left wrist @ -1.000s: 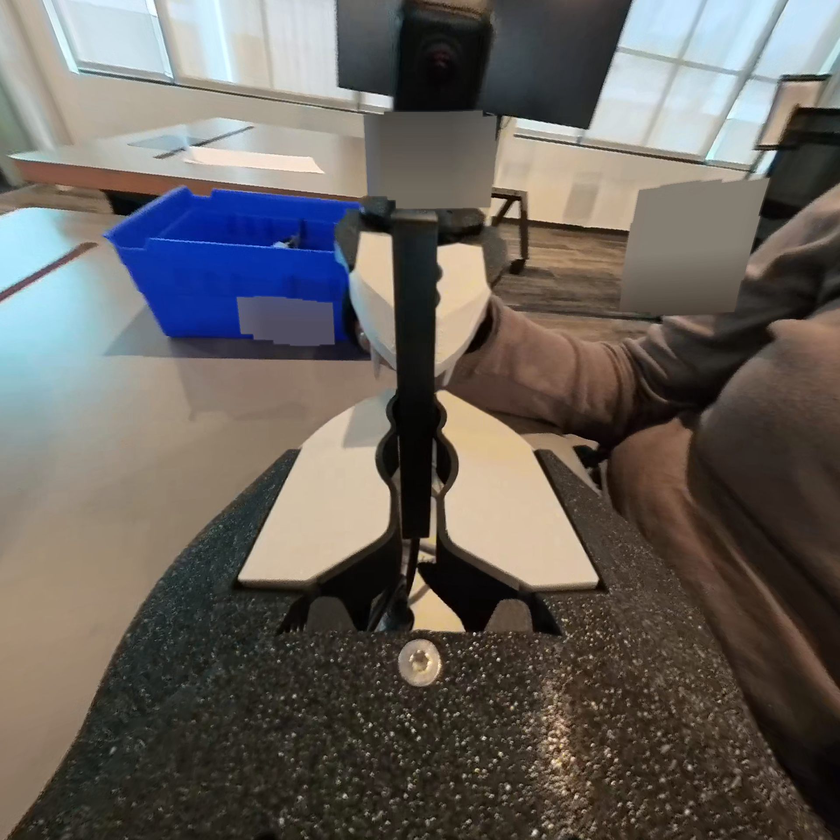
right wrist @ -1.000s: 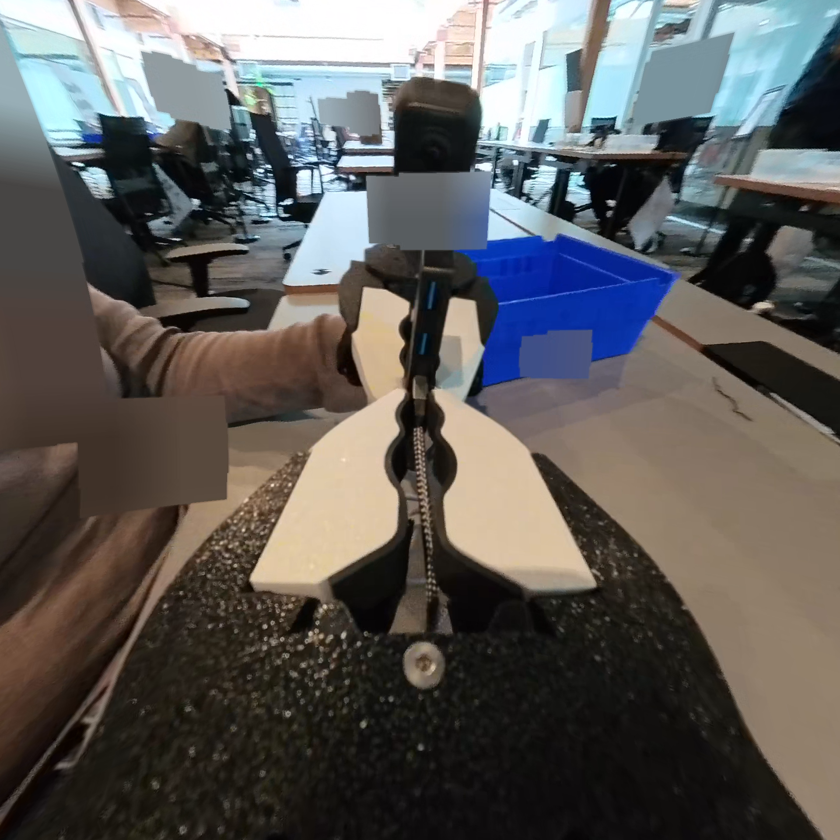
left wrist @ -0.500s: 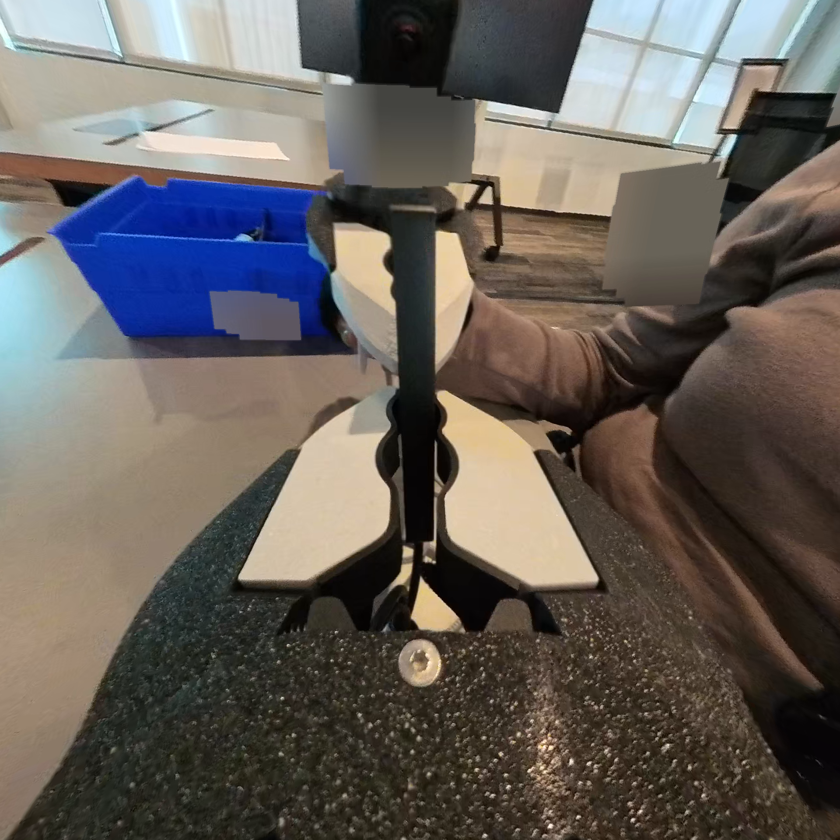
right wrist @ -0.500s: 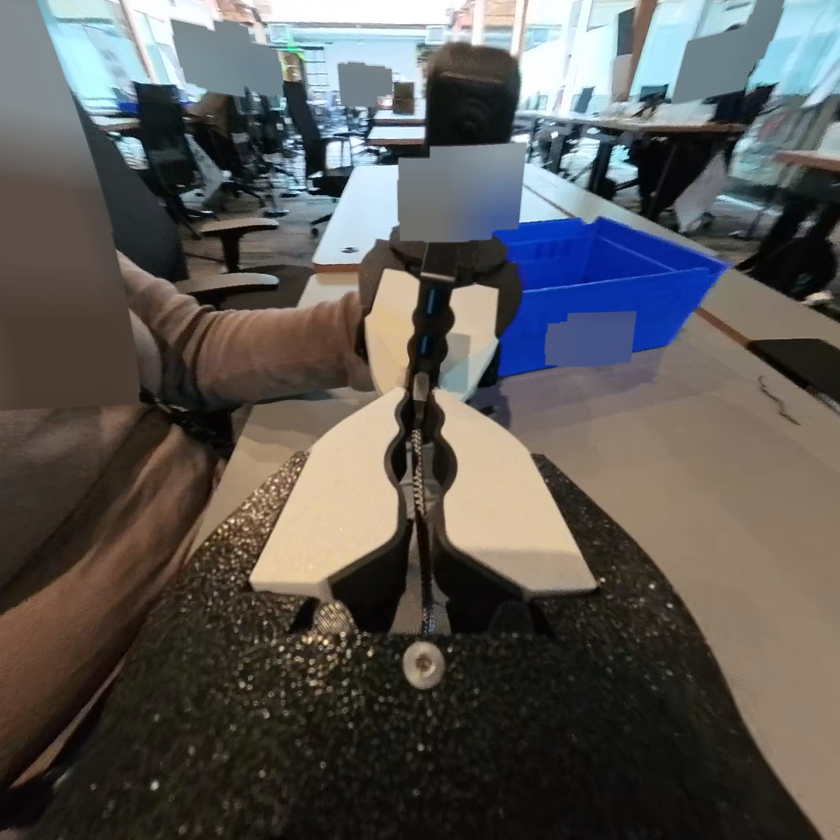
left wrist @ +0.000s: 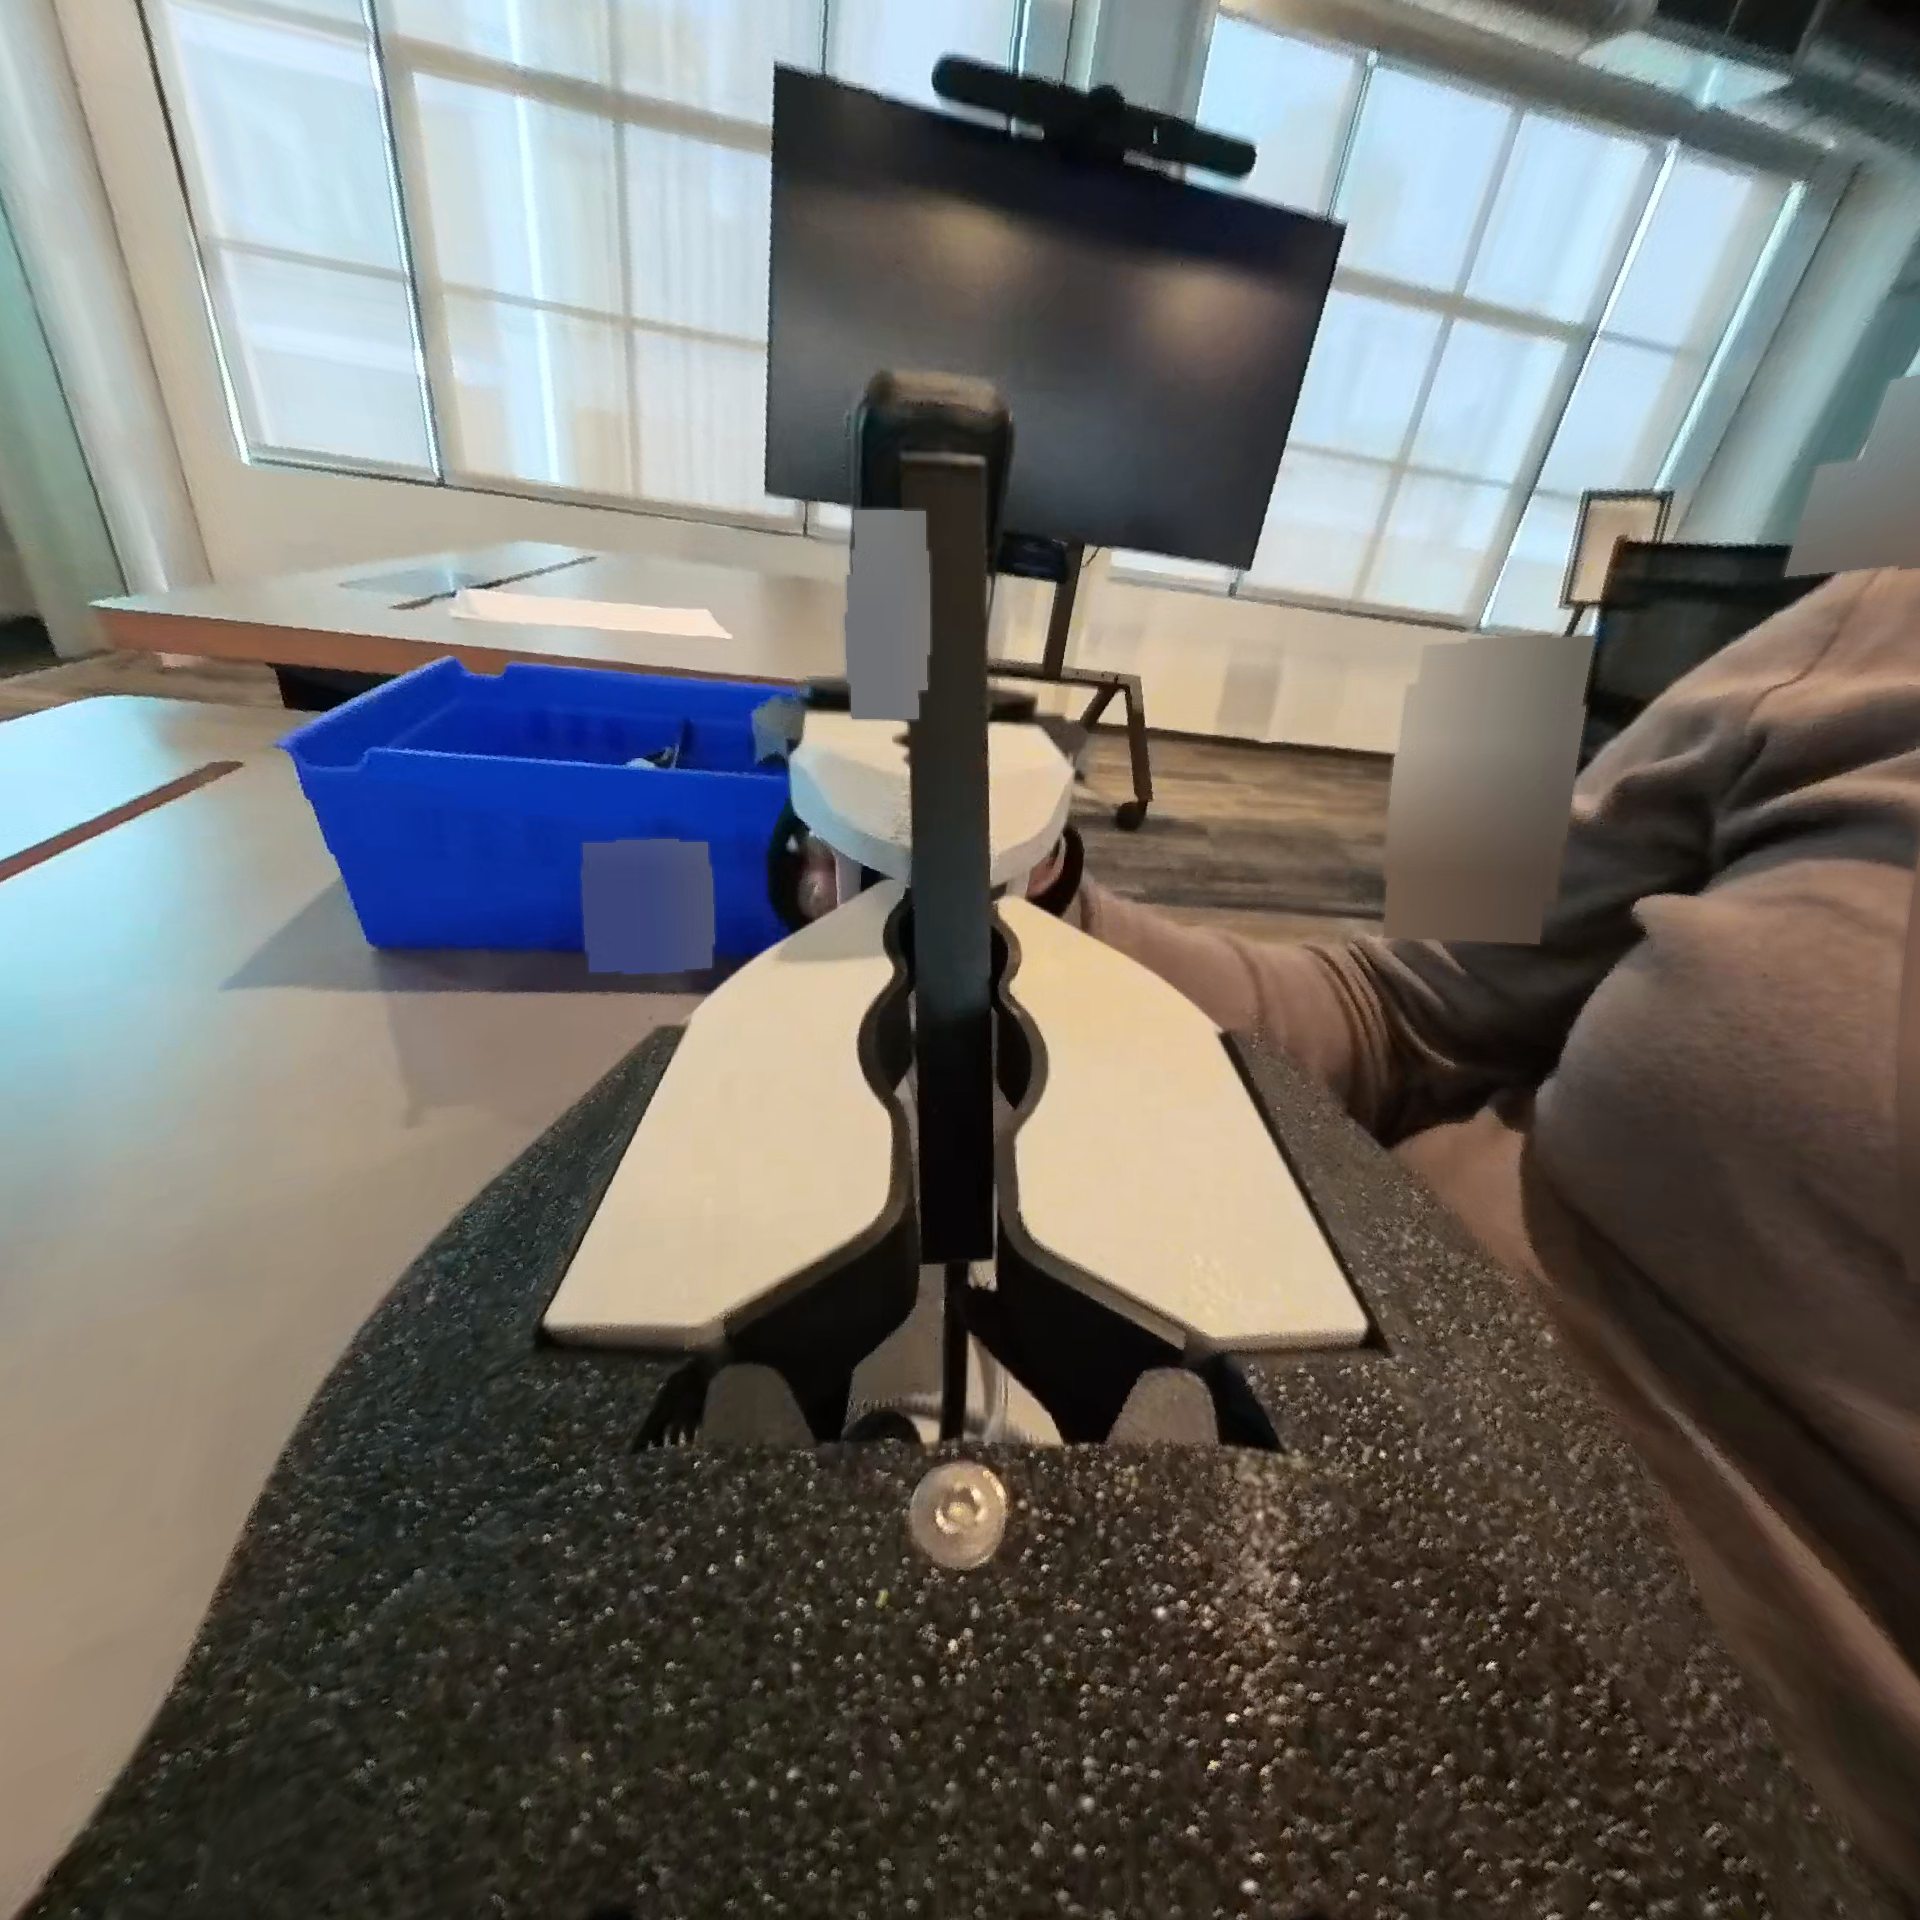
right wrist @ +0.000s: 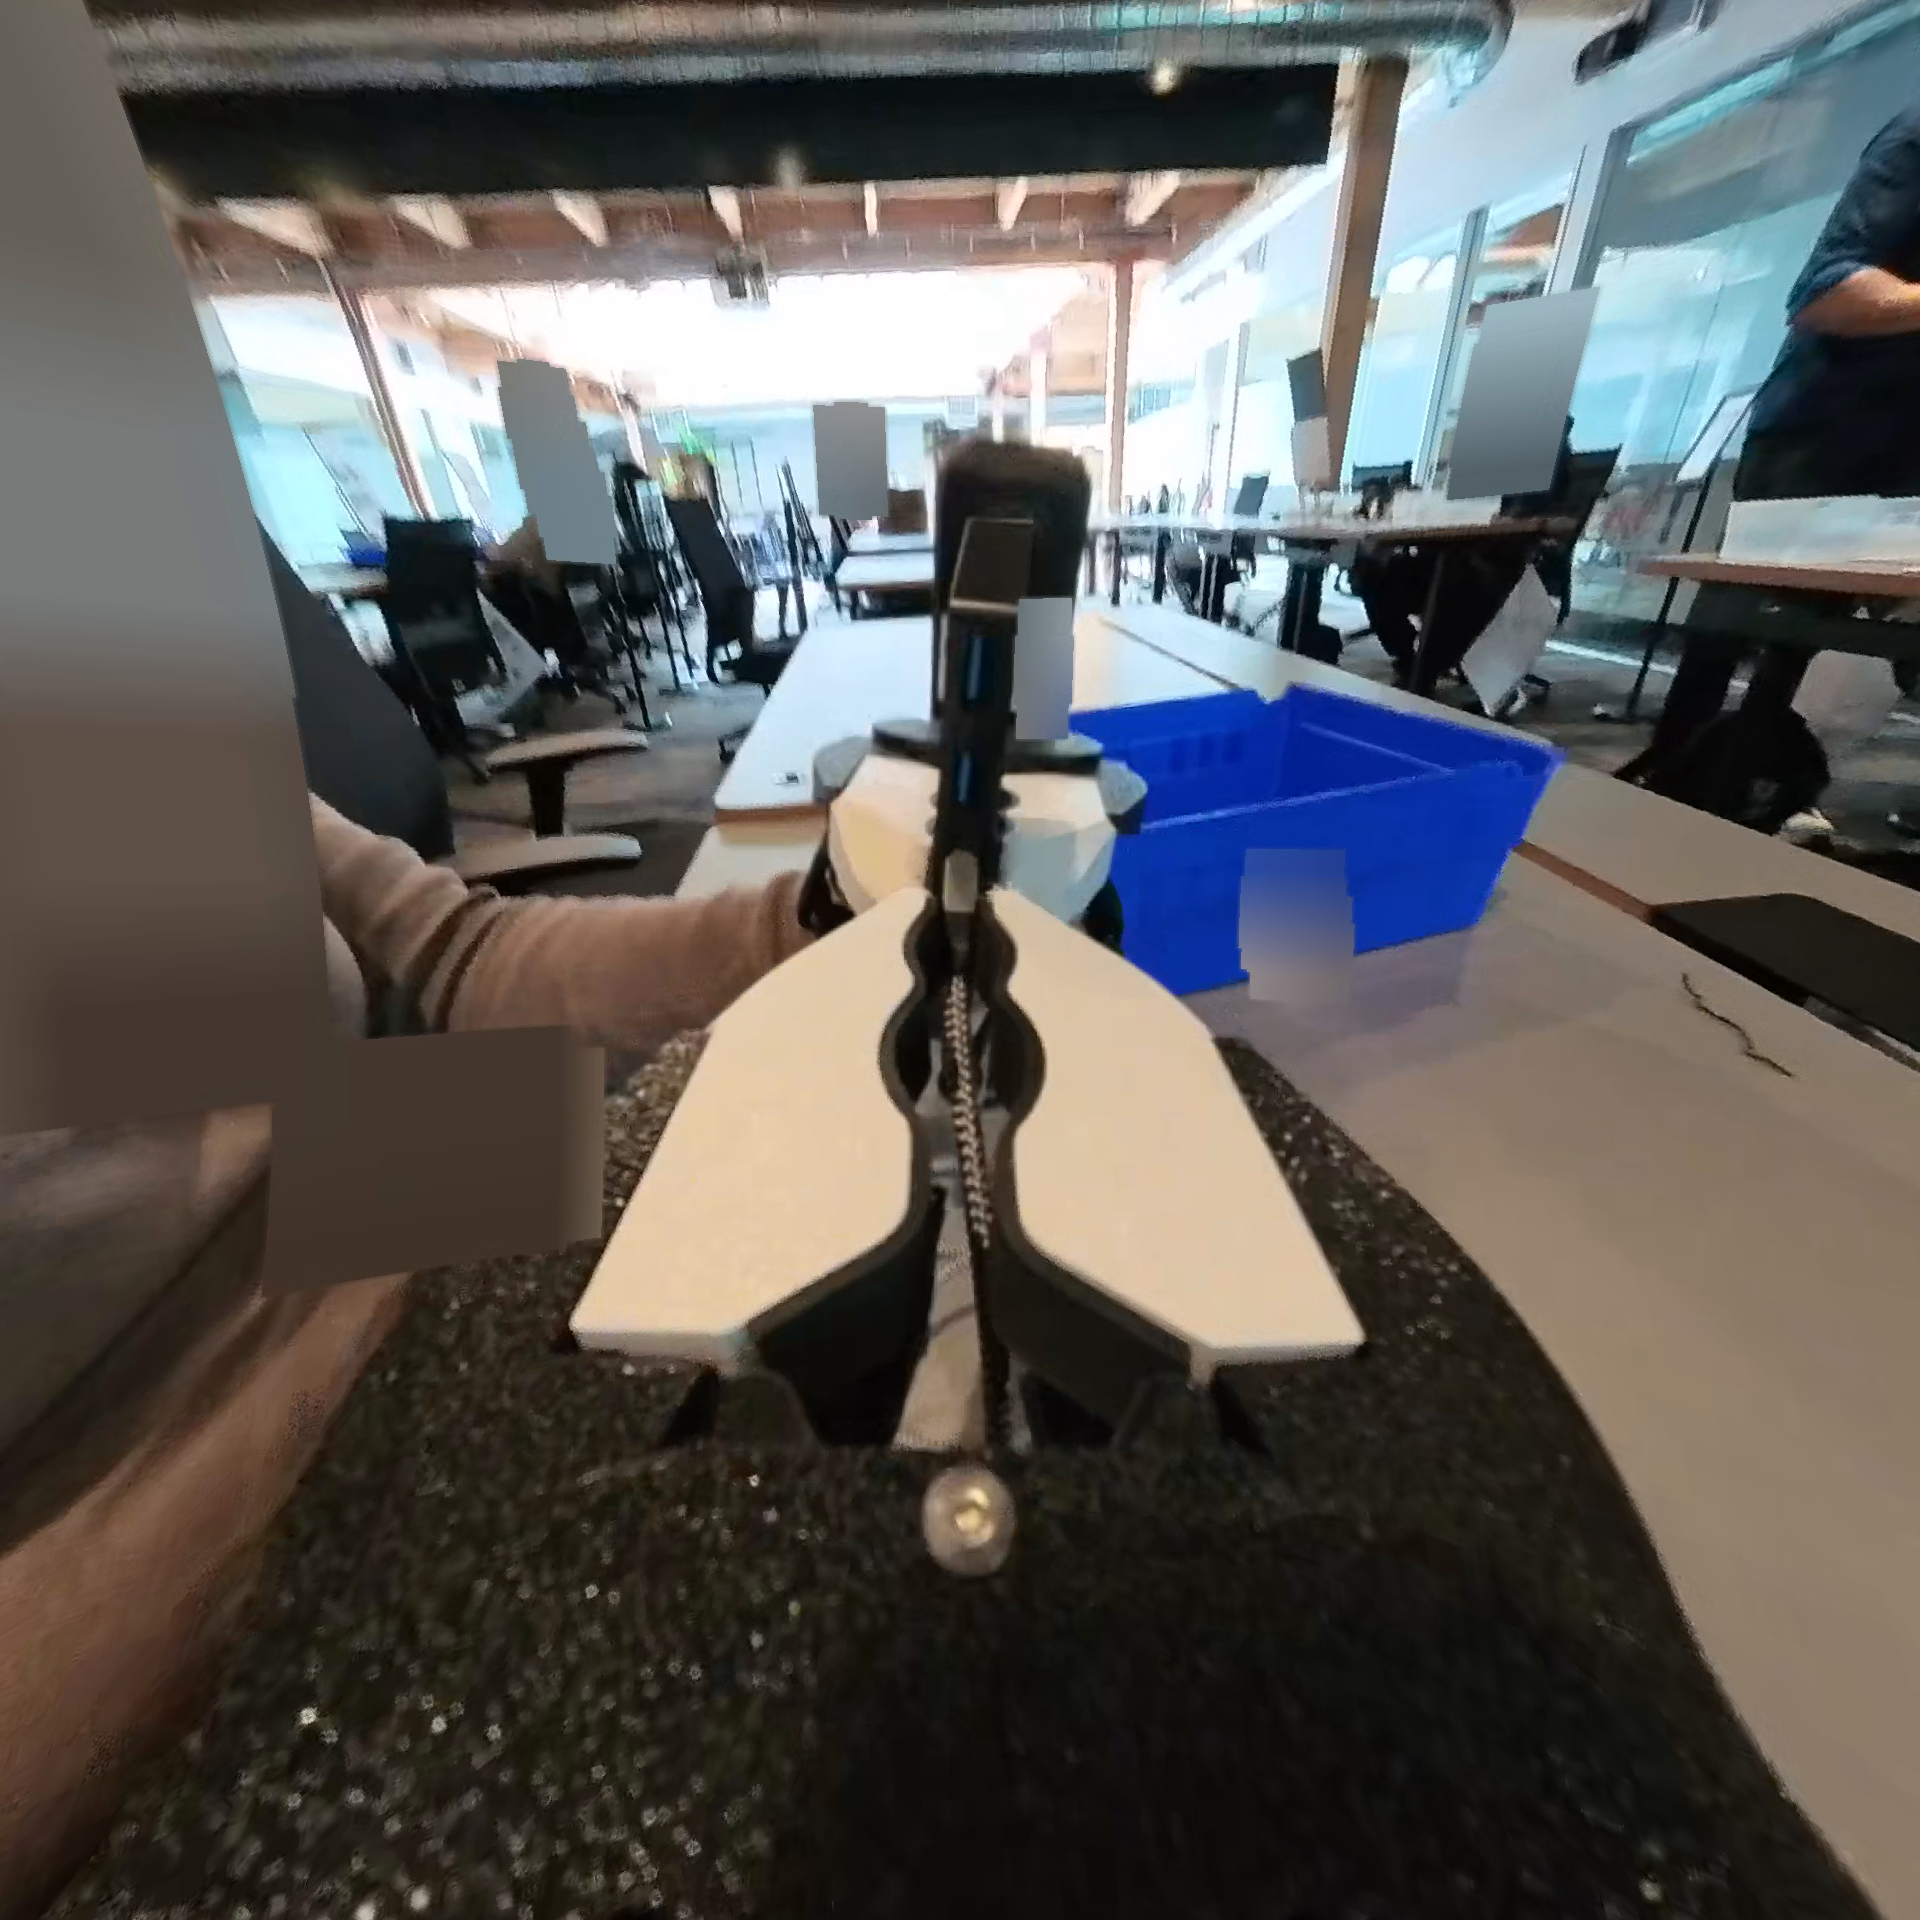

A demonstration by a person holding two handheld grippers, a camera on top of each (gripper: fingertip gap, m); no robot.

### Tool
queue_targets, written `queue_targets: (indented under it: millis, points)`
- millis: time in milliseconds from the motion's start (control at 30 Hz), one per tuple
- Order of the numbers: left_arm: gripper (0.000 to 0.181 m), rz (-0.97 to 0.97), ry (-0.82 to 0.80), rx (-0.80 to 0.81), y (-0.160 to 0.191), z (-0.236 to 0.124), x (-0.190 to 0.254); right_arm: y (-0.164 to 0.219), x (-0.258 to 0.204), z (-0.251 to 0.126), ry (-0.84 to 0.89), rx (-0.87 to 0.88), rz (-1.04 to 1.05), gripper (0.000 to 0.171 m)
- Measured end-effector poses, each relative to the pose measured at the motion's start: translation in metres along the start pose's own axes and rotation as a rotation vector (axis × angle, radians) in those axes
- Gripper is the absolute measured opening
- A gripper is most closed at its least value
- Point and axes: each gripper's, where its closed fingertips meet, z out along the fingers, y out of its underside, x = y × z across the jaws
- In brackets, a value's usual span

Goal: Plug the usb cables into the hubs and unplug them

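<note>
My left gripper (left wrist: 951, 920) is shut on a slim dark grey USB hub (left wrist: 948, 727) that sticks out forward and upward. In the right wrist view the hub (right wrist: 977, 675) shows blue ports on its face. My right gripper (right wrist: 961, 909) is shut on a braided USB cable (right wrist: 966, 1091); its silver plug (right wrist: 961, 883) meets the hub's lower end, and I cannot tell how deep it sits. The two grippers face each other tip to tip: the right gripper (left wrist: 930, 821) shows beyond the hub, and the left gripper (right wrist: 971, 831) shows beyond the plug.
A blue plastic bin (left wrist: 499, 831) stands on the grey table (left wrist: 208, 1039) just behind the grippers; it also shows in the right wrist view (right wrist: 1351, 831). A flat black device (right wrist: 1818, 945) lies at the table's right. The person's sleeved arms (left wrist: 1558, 935) flank the grippers. My left and right fingertips are right by each other.
Both views have tipped upward, so the facing gripper sits lower and flatter in each. The hub now stands taller in view. Both grips are unchanged.
</note>
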Motion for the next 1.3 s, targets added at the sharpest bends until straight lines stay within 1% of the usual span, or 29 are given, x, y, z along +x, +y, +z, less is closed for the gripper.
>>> queue_targets:
  millis: [100, 167, 267, 400, 533, 600, 667, 733, 800, 867, 933, 1033, 1200, 1267, 1300]
  points:
    - [0.011, 0.026, 0.002, -0.061, 0.007, 0.003, 0.003, 0.007, -0.003, -0.005, 0.005, -0.098, -0.052, 0.006]
    - [0.011, 0.033, 0.001, -0.053, 0.006, 0.005, 0.004, 0.006, -0.005, -0.007, 0.006, -0.107, -0.067, 0.006]
    - [0.010, 0.029, -0.003, 0.024, -0.004, 0.004, 0.003, -0.003, -0.004, -0.005, 0.013, -0.032, -0.051, 0.005]
    - [0.011, 0.007, 0.031, 0.142, -0.018, 0.002, 0.008, -0.017, -0.006, 0.000, -0.020, 0.127, 0.022, 0.004]
    - [0.011, -0.016, 0.057, 0.169, -0.019, 0.000, 0.009, -0.018, -0.007, 0.002, -0.012, 0.134, 0.017, 0.005]
    - [0.010, -0.028, 0.045, 0.178, -0.018, 0.000, 0.005, -0.017, -0.004, 0.001, 0.040, 0.111, -0.027, 0.004]
    - [0.011, -0.038, 0.002, 0.182, -0.018, -0.002, -0.003, -0.016, 0.004, 0.002, 0.147, 0.071, -0.109, 0.005]
    - [0.011, -0.032, -0.027, 0.174, -0.017, -0.003, -0.007, -0.015, 0.008, 0.002, 0.210, 0.054, -0.144, 0.005]
    - [0.011, -0.044, 0.014, 0.175, -0.018, -0.003, -0.002, -0.016, 0.005, 0.003, 0.163, 0.076, -0.089, 0.004]
    - [0.011, -0.073, 0.100, 0.183, -0.019, -0.003, 0.008, -0.018, -0.004, 0.003, 0.037, 0.129, 0.023, 0.005]
    - [0.011, -0.074, 0.113, 0.179, -0.017, -0.004, 0.009, -0.017, -0.006, 0.003, -0.011, 0.141, 0.077, 0.005]
    - [0.011, -0.090, 0.104, 0.191, -0.017, -0.007, 0.004, -0.015, -0.002, 0.005, 0.050, 0.124, 0.030, 0.004]
    - [0.011, -0.065, -0.031, 0.198, -0.017, -0.007, -0.013, -0.014, 0.014, 0.005, 0.218, 0.109, -0.065, 0.005]
    - [0.011, -0.057, 0.005, 0.207, -0.020, -0.006, -0.006, -0.017, 0.010, 0.005, 0.199, 0.117, -0.075, 0.005]
    - [0.010, -0.064, 0.051, 0.211, -0.021, -0.005, 0.000, -0.019, 0.004, 0.005, 0.144, 0.137, -0.040, 0.004]
